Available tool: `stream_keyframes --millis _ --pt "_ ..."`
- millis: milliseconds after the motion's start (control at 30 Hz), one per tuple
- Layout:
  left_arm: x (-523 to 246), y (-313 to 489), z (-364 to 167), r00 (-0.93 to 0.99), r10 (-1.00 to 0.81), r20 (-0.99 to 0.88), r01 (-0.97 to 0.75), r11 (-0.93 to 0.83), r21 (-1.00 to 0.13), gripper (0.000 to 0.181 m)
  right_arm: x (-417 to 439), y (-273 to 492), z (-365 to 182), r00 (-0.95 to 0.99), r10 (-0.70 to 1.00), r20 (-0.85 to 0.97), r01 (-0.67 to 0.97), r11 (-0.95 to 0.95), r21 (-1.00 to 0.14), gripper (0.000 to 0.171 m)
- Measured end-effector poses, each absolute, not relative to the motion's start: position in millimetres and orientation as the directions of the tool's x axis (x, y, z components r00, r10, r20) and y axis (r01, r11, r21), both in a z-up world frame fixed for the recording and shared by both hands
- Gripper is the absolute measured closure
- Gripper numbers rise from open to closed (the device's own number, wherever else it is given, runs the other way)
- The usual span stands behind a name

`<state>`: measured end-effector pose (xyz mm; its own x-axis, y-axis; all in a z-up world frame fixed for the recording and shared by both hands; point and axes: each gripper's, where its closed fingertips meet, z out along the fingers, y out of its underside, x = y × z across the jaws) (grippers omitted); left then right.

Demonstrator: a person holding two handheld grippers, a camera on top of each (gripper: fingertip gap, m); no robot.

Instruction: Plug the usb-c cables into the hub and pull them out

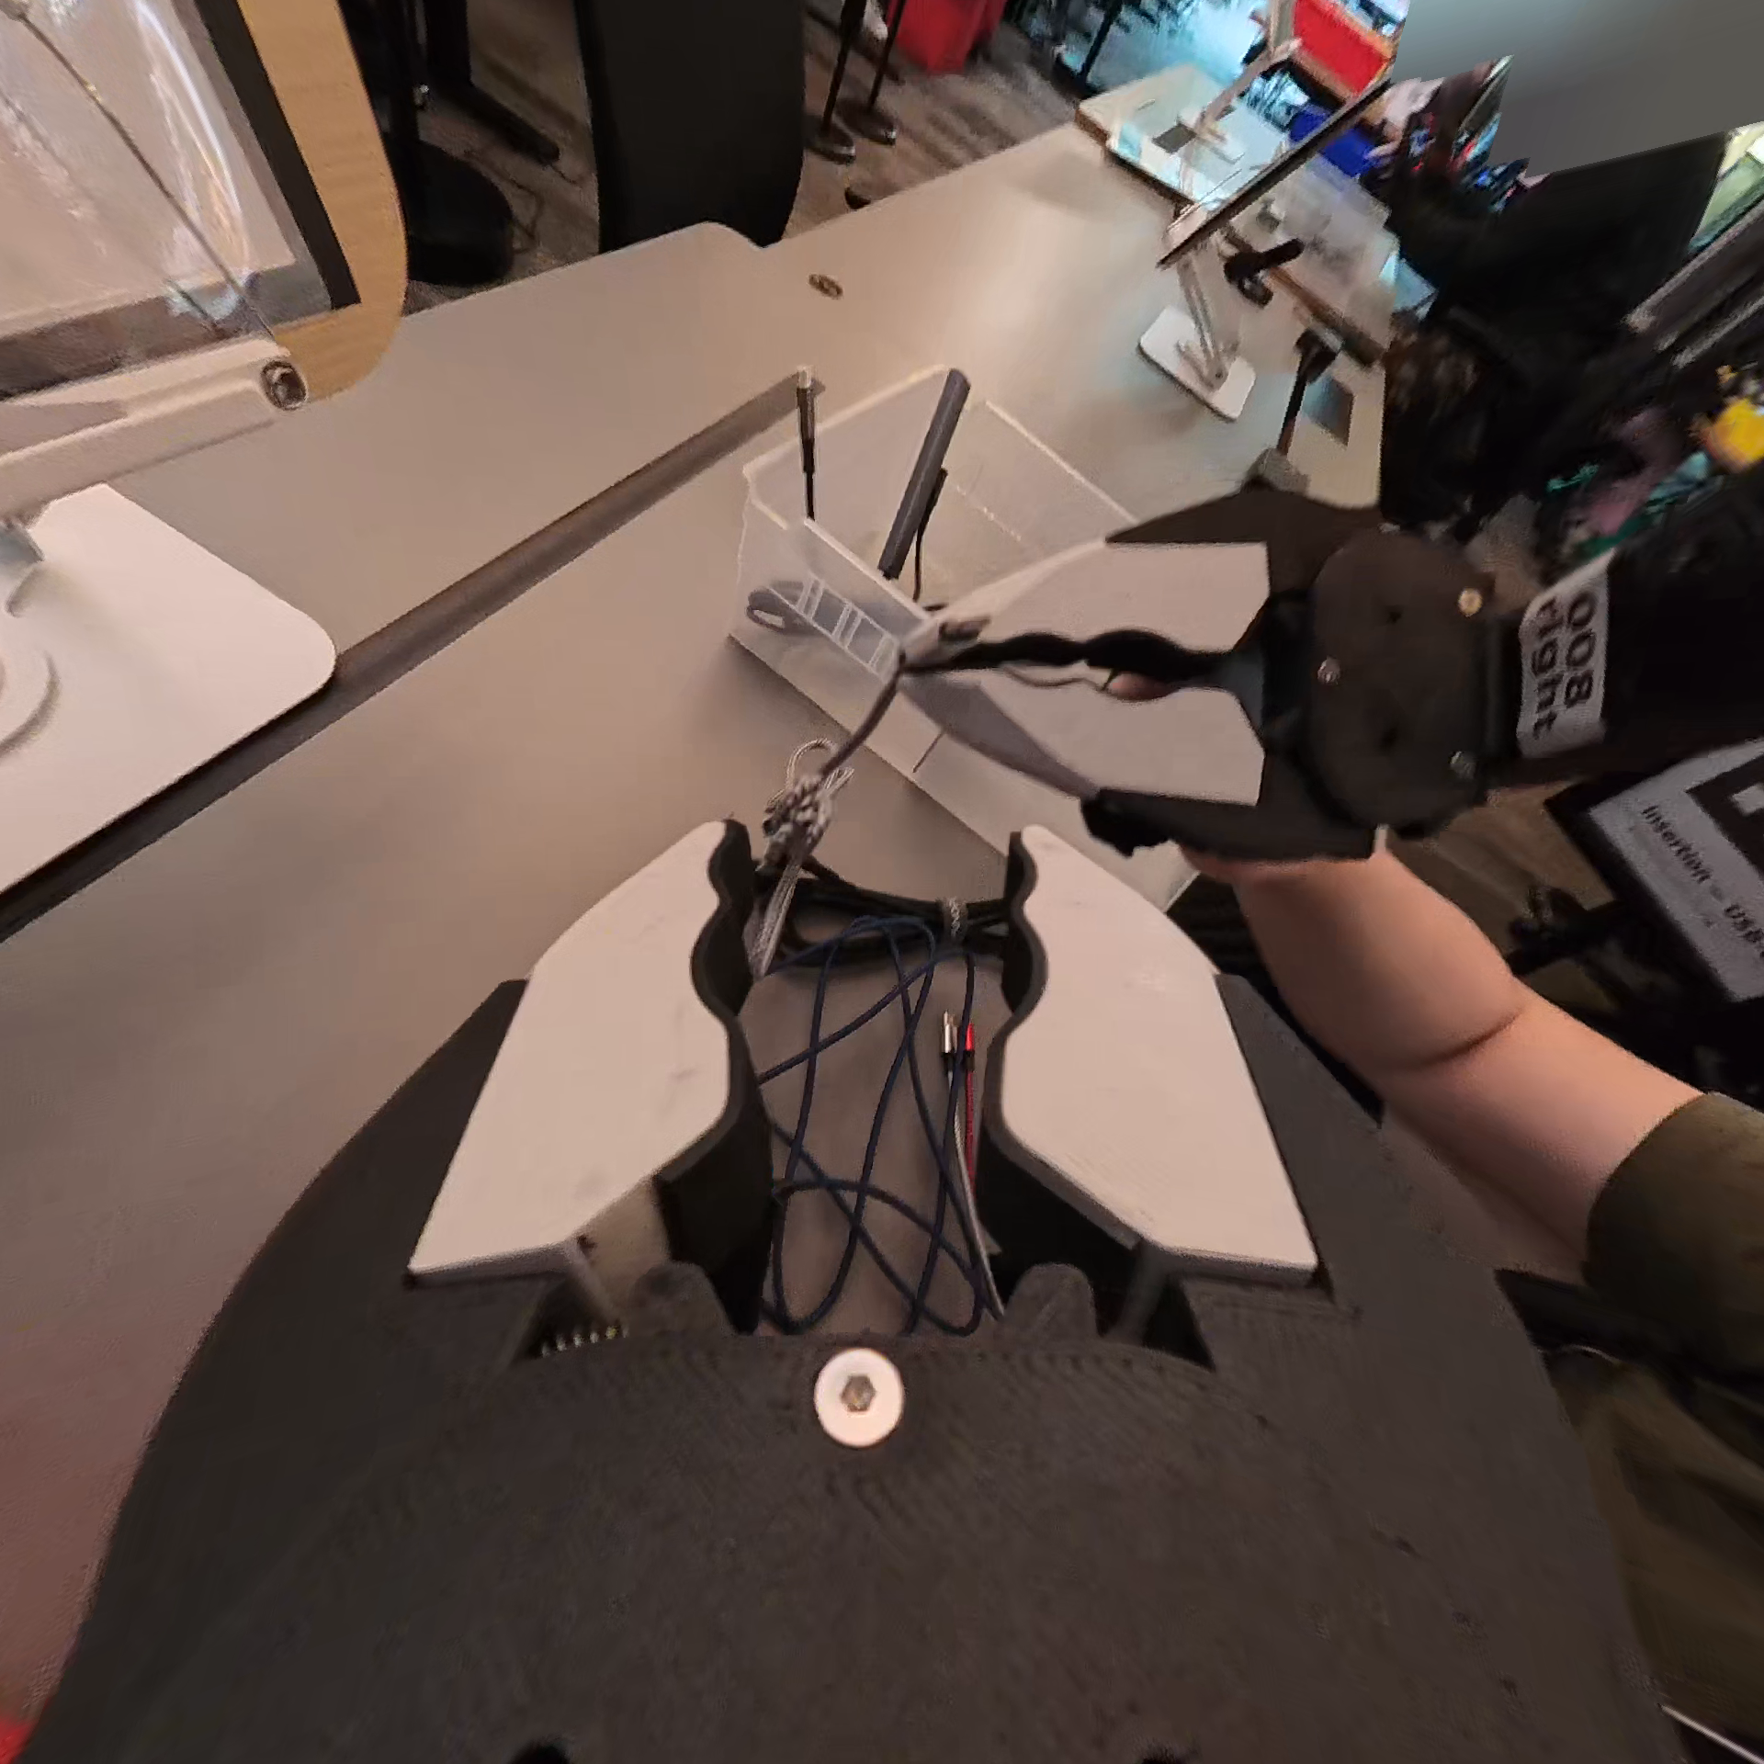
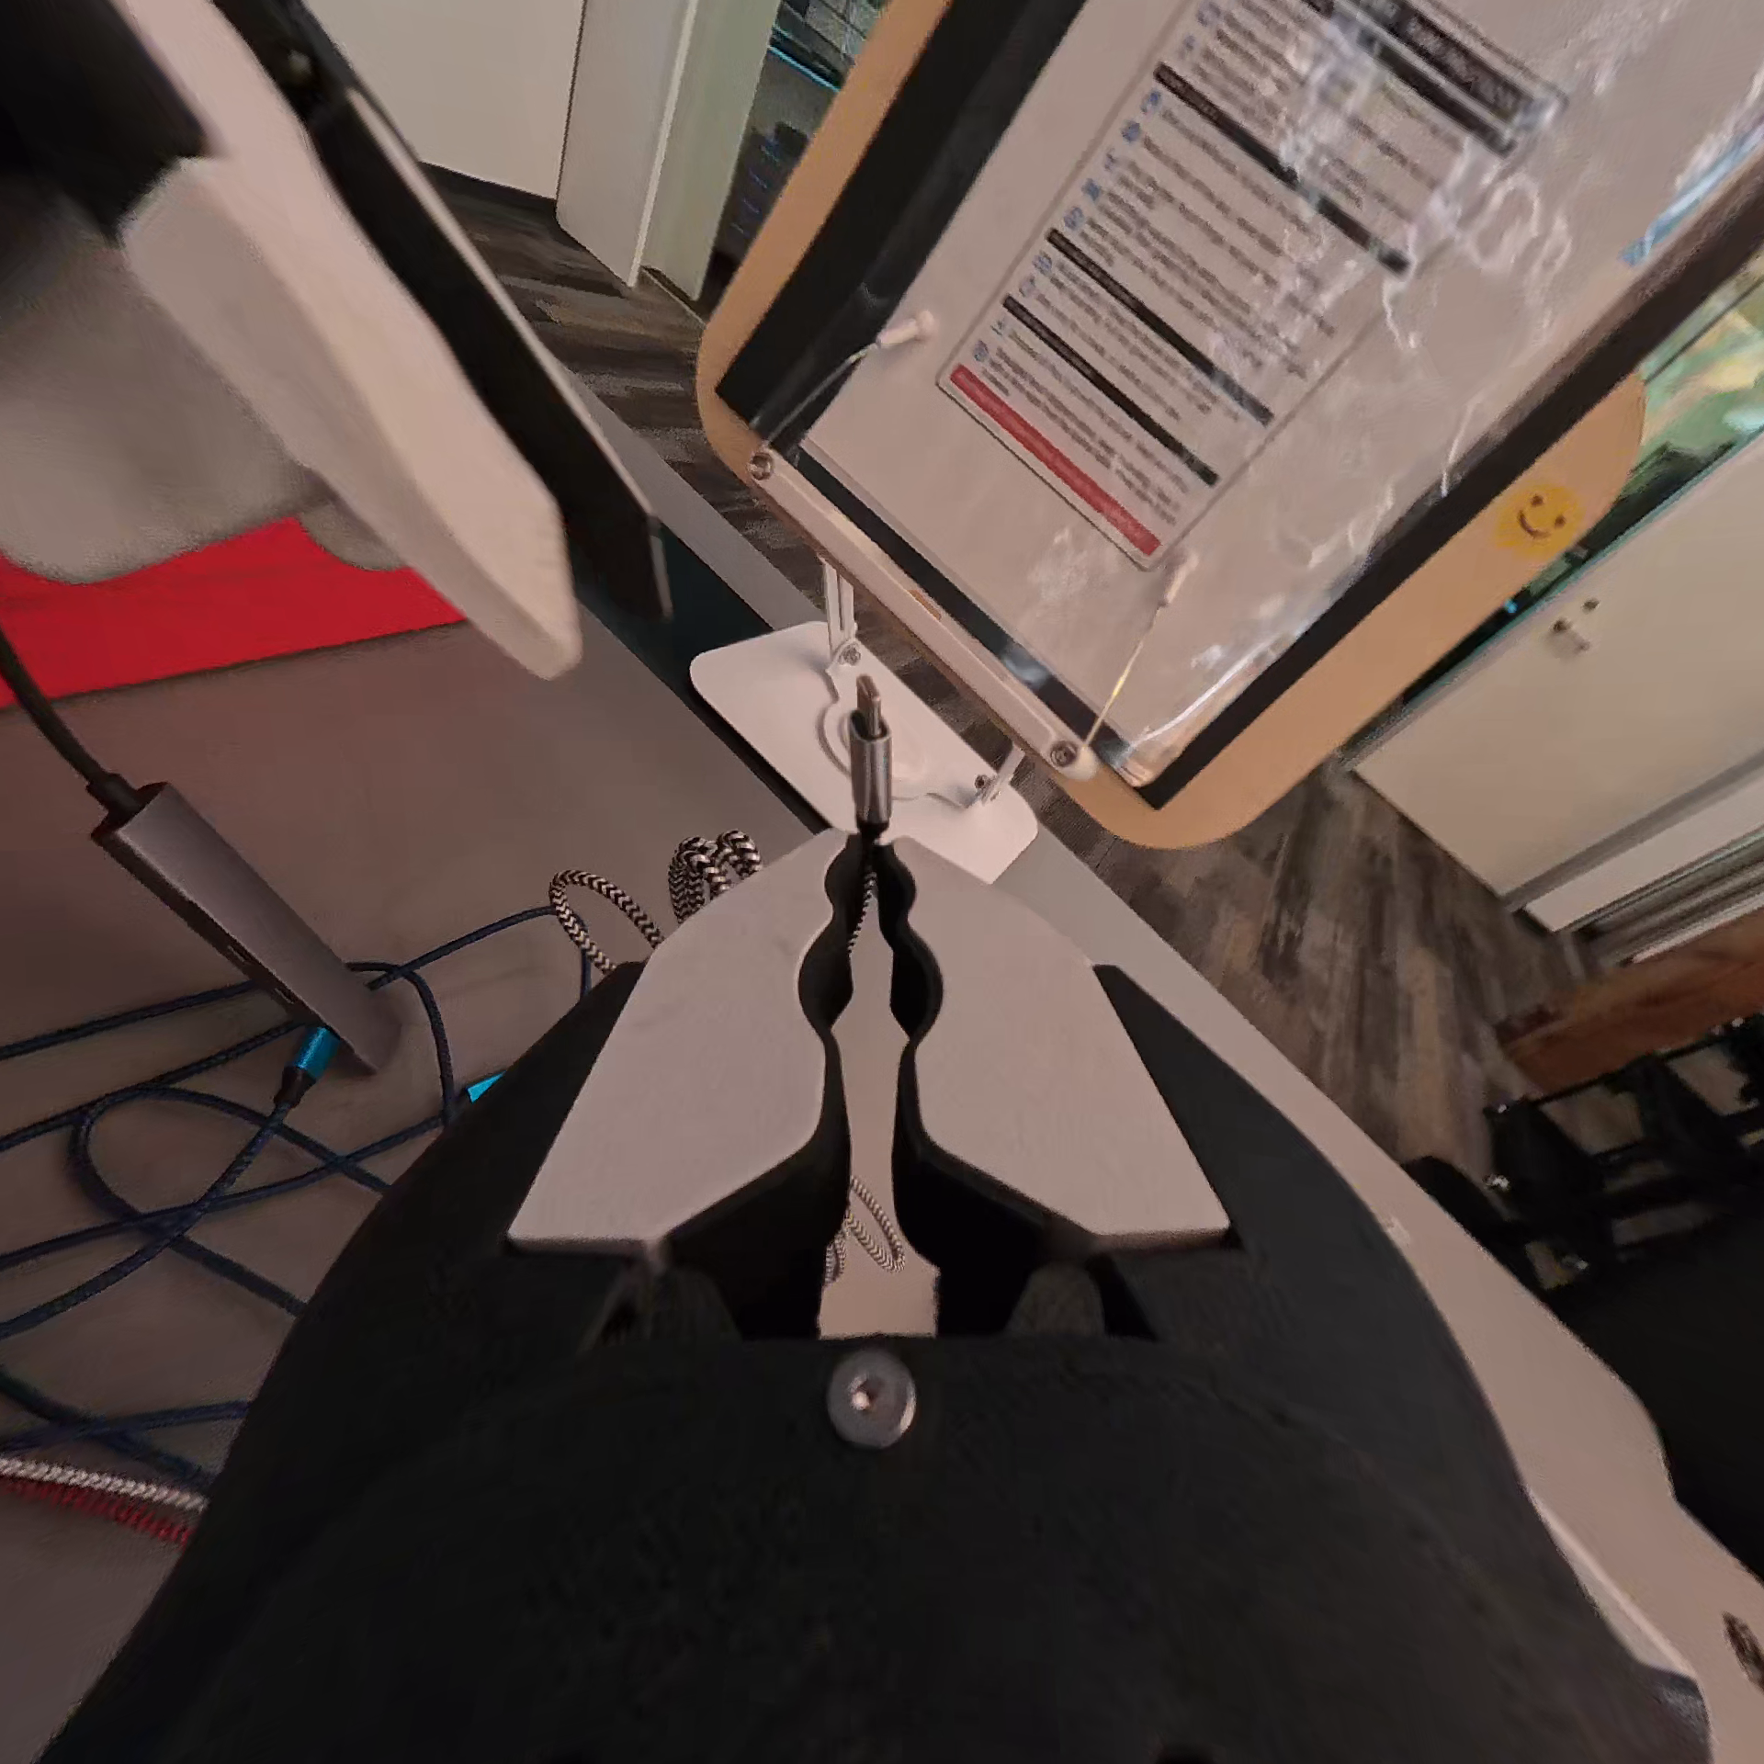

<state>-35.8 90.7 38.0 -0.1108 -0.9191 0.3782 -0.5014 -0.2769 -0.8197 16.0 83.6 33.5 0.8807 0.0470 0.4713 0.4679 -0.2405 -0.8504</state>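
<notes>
Together, we see the right gripper (image 2: 871, 850) clamped on a braided cable (image 2: 867, 892) just behind its plug (image 2: 869, 754), held in the air; the left gripper (image 1: 871, 859) stands open over loose cables (image 1: 859, 1098). Pinched by the cord, the plug could swivel and miss its port. Only the right view shows the hub (image 2: 239, 916), on the table (image 2: 401, 764) with a blue cable (image 2: 305, 1055) at its end.

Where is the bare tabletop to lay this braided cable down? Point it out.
Bare tabletop lies between the white stand base and the clear bin. Crowded: blue cables loop around the hub, under the right gripper, shut on the braided cable.
</notes>
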Motion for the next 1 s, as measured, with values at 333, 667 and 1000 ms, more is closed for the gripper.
stream_keyframes --millis 333,667,1000 --pt "-20.9 86.1 25.2 -0.088 -0.954 0.286 -0.485 -0.210 -0.849 0.132 -13.8 93.2 22.1 0.792 0.042 0.609 0.603 -0.207 -0.771 0.168" --pt "-23.4 88.1 21.6 -0.104 -0.946 0.306 -0.502 -0.216 -0.837 0.170 -18.0 97.2 15.6 0.739 0.022 0.673 0.661 -0.214 -0.719 0.168" --pt "-34.4 95.8 24.2 -0.122 -0.966 0.226 -0.539 -0.127 -0.833 0.171 -27.3 98.0 16.8 0.795 0.105 0.598 0.606 -0.098 -0.789 0.145"
